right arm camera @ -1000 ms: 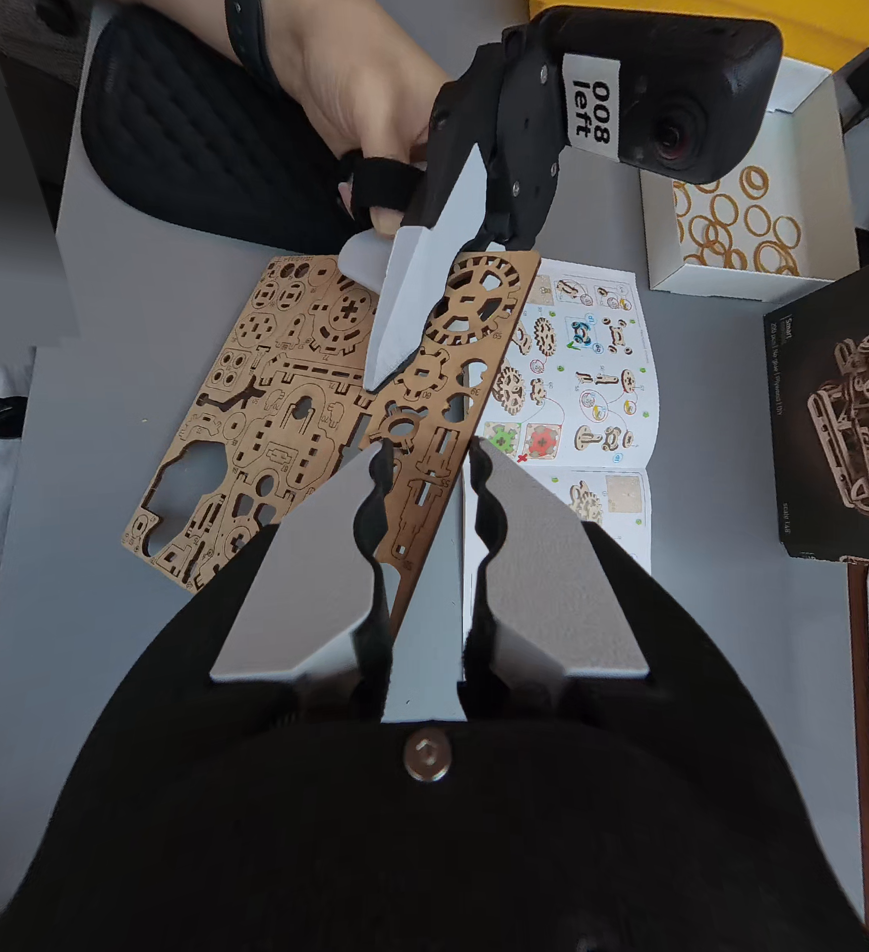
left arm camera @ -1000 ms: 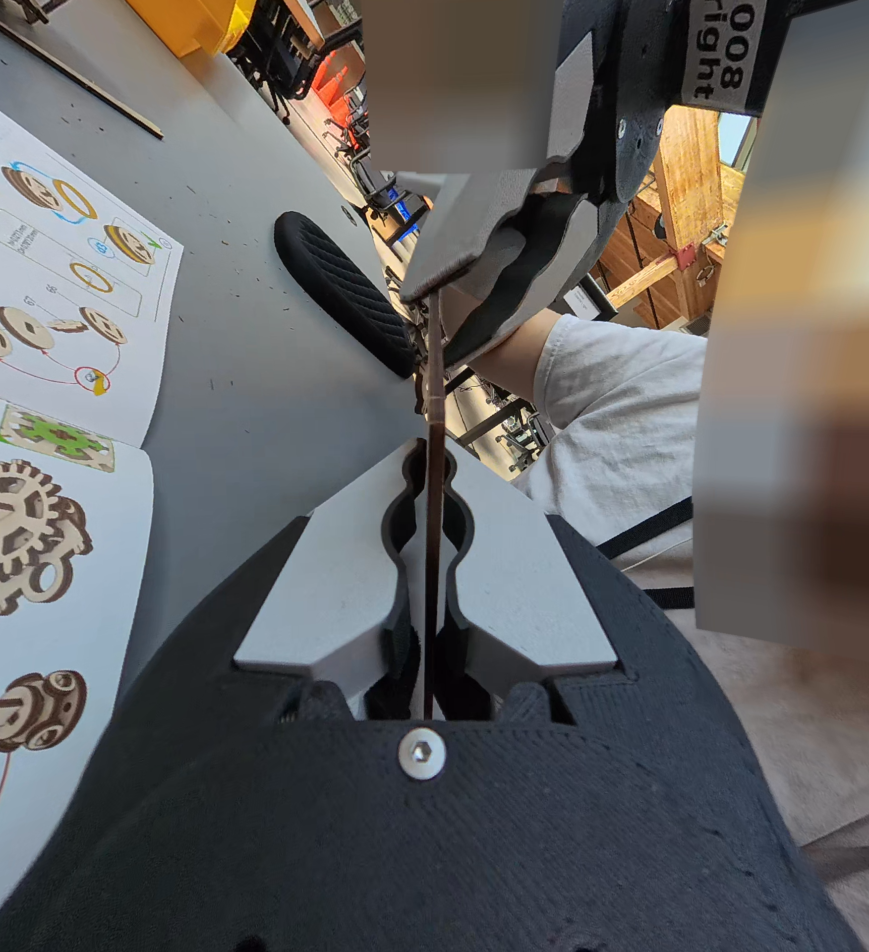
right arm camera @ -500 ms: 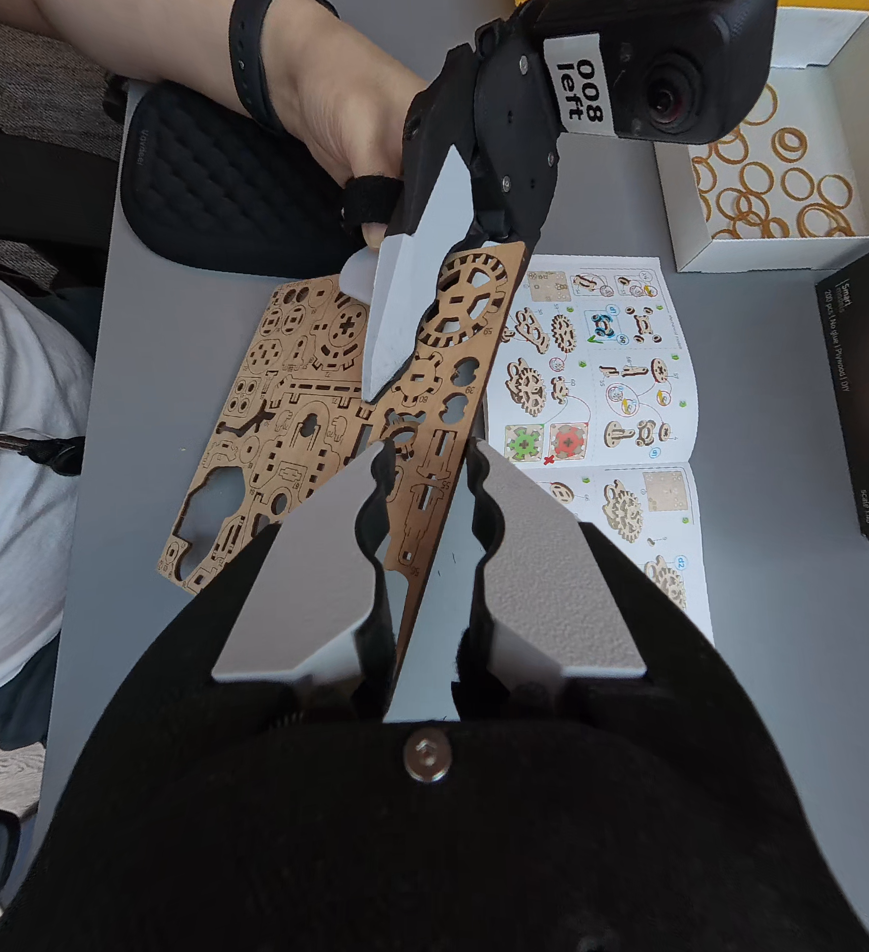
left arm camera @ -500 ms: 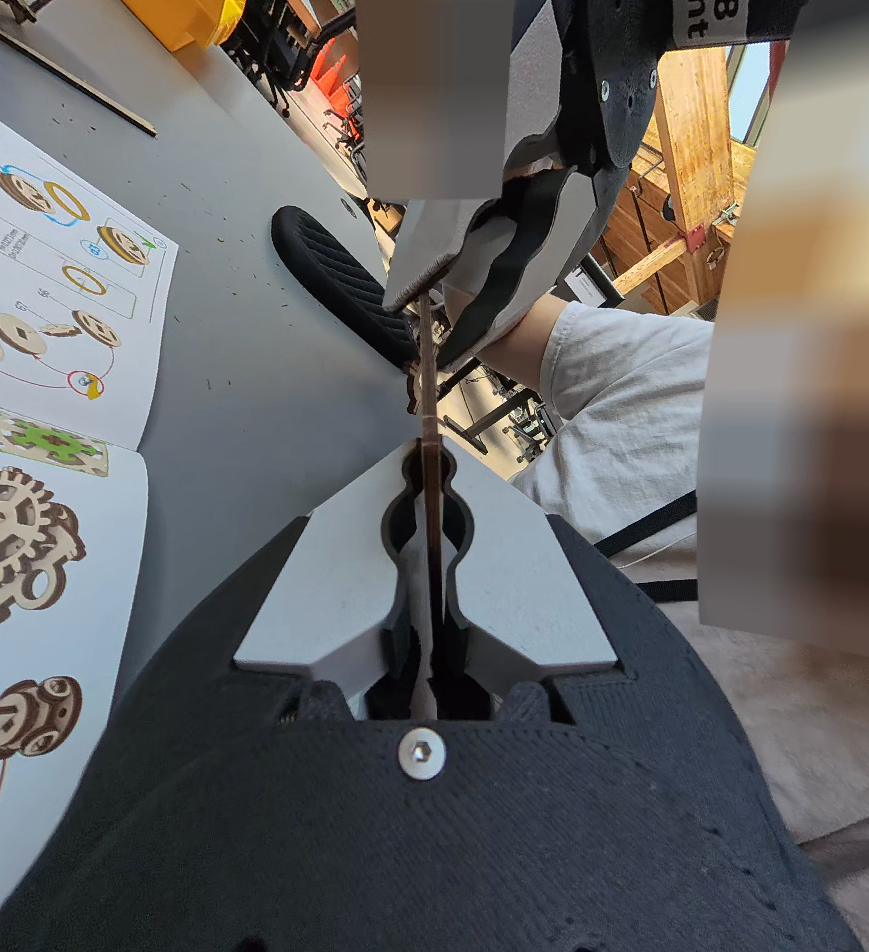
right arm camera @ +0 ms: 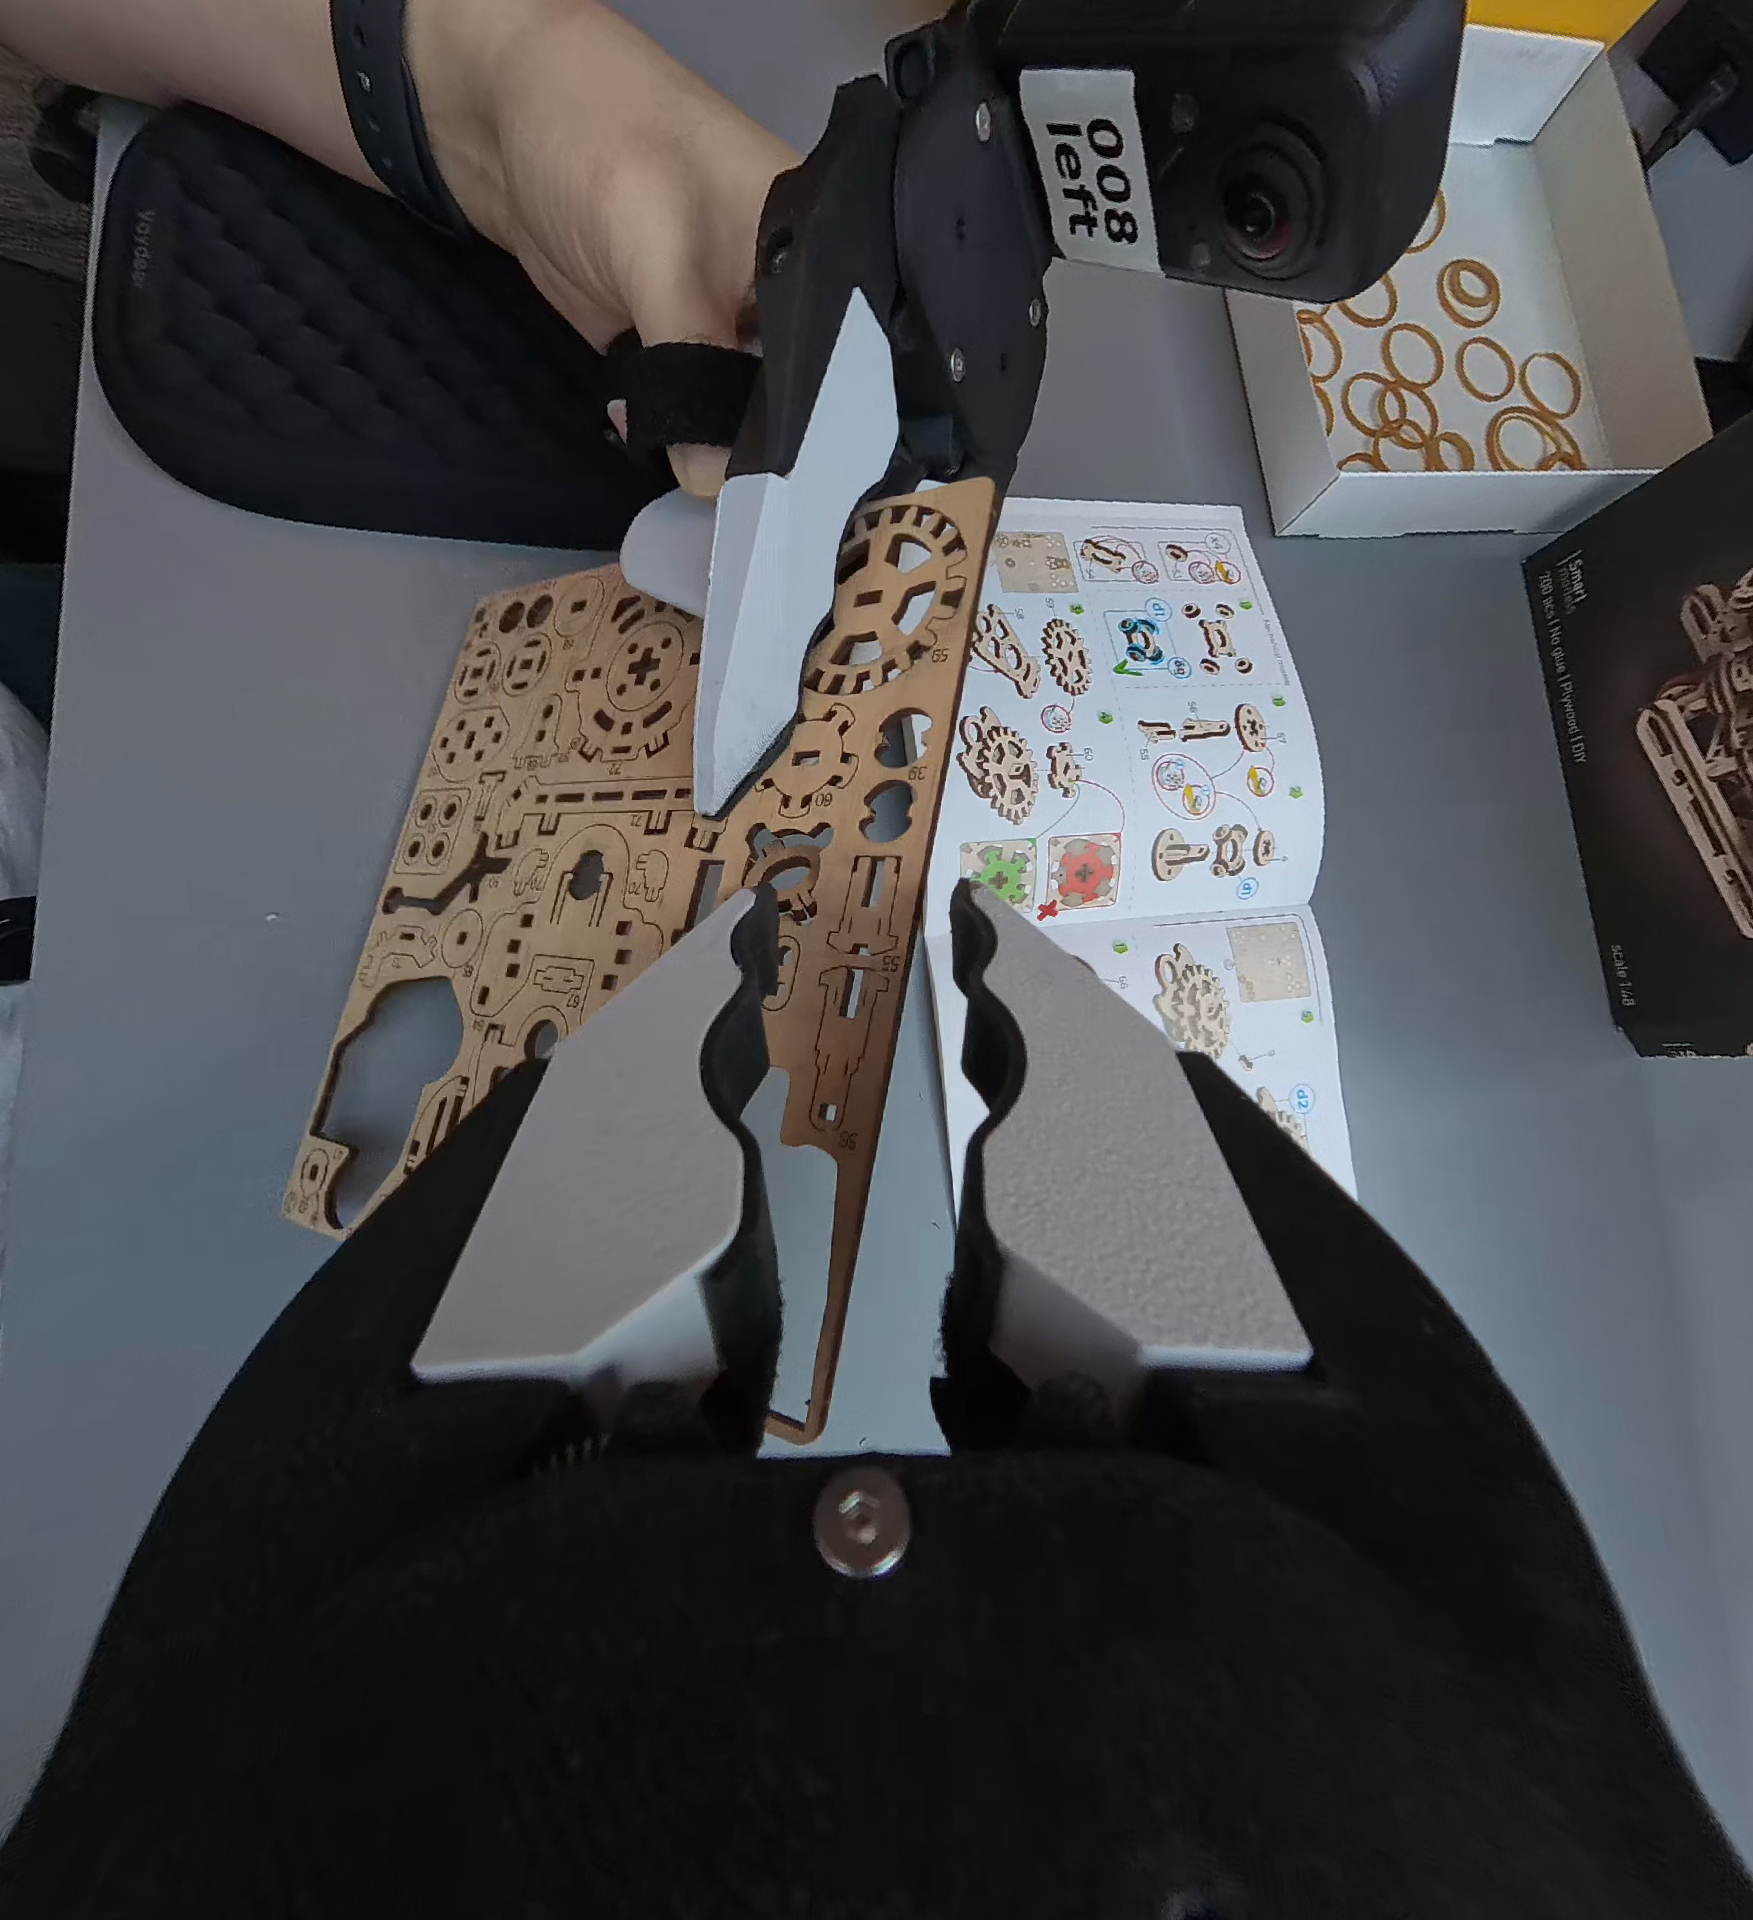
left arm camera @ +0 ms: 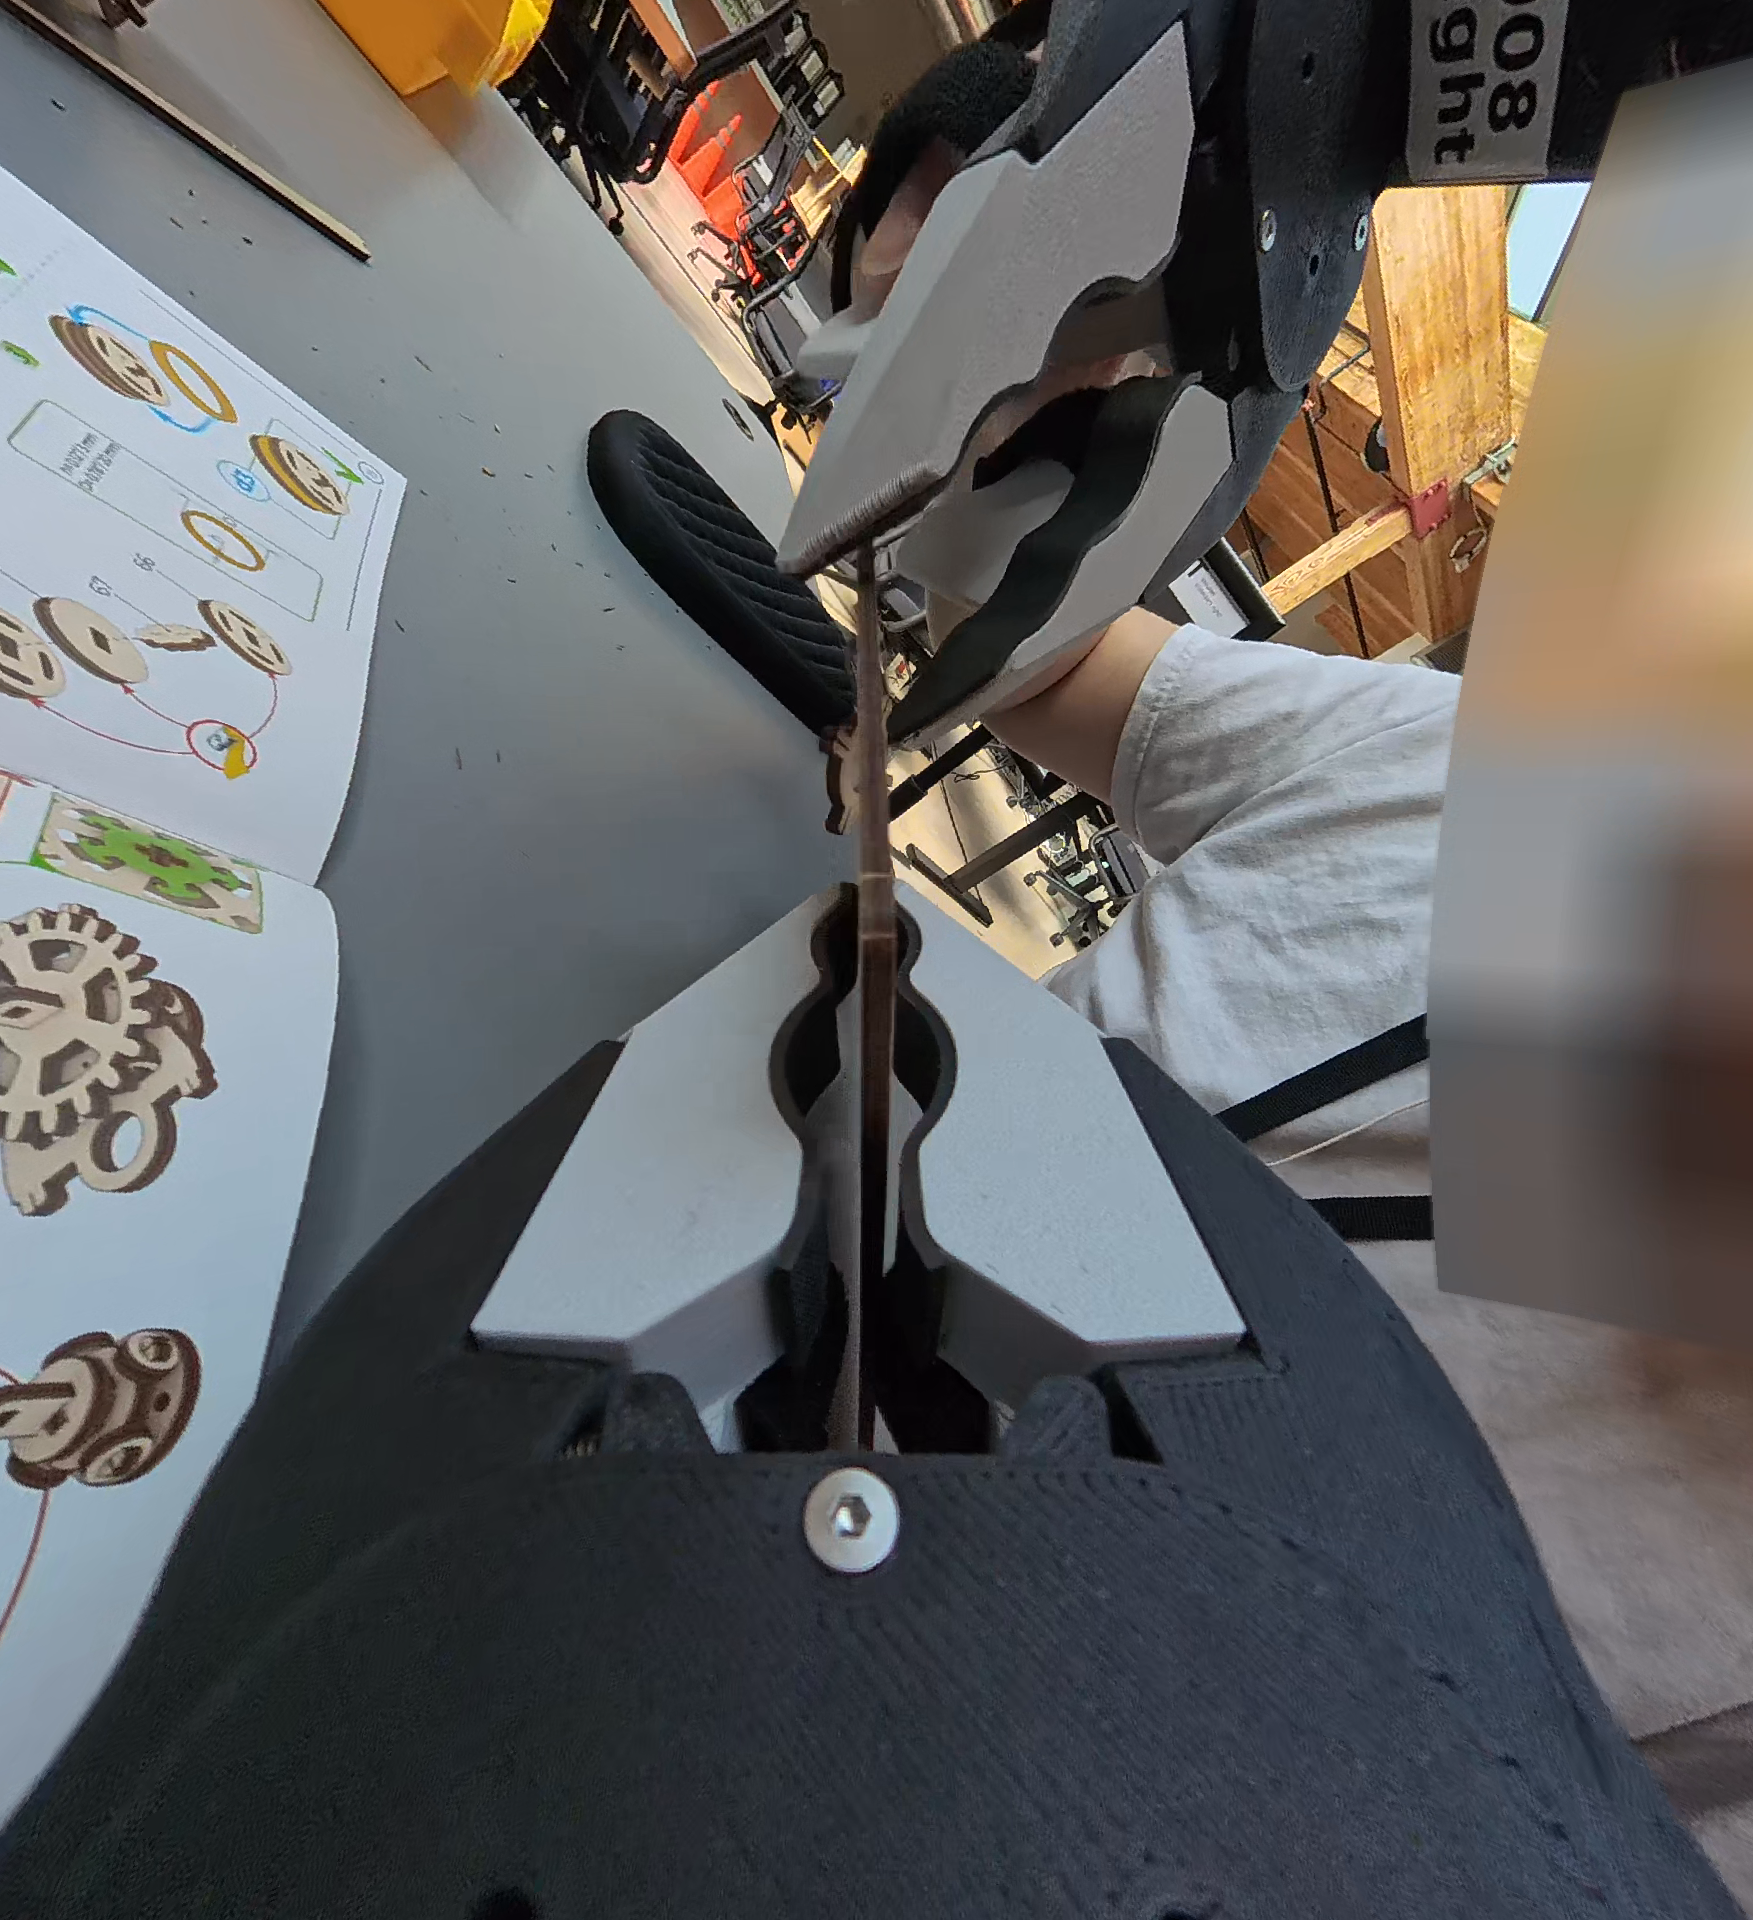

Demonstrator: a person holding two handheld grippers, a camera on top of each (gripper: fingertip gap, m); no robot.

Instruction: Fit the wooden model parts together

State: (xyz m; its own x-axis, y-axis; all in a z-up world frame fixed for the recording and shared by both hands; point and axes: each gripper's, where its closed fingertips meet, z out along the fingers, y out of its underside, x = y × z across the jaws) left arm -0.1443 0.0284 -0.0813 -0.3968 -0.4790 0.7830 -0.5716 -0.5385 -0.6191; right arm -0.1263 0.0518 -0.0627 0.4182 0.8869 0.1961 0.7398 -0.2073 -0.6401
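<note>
My left gripper (left arm camera: 867, 914) is shut on a thin, dark laser-cut wooden sheet (left arm camera: 872, 831), seen edge-on and upright above the table. In the right wrist view the left gripper (right arm camera: 747, 769) grips the top of this sheet (right arm camera: 882, 831), which has gear cut-outs. A small toothed piece (left arm camera: 844, 769) sticks out of the sheet's left face. My right gripper (right arm camera: 859, 899) is open, with its jaws either side of the sheet's lower part. From the left wrist view the right gripper (left arm camera: 867, 634) has one fingertip (left arm camera: 820, 530) at the sheet's far edge.
A second, lighter cut-out sheet (right arm camera: 498, 883) lies flat on the grey table (right arm camera: 176, 831). An open instruction booklet (right arm camera: 1142, 779) lies beside it. A black padded rest (right arm camera: 332, 343), a white box of rings (right arm camera: 1454, 343) and a dark product box (right arm camera: 1703, 758) stand around. Left and right tips are no more than a few centimetres apart.
The right gripper has shifted and tilted along the sheet and looks nearer in the left wrist view. The left gripper keeps its hold on the sheet.
</note>
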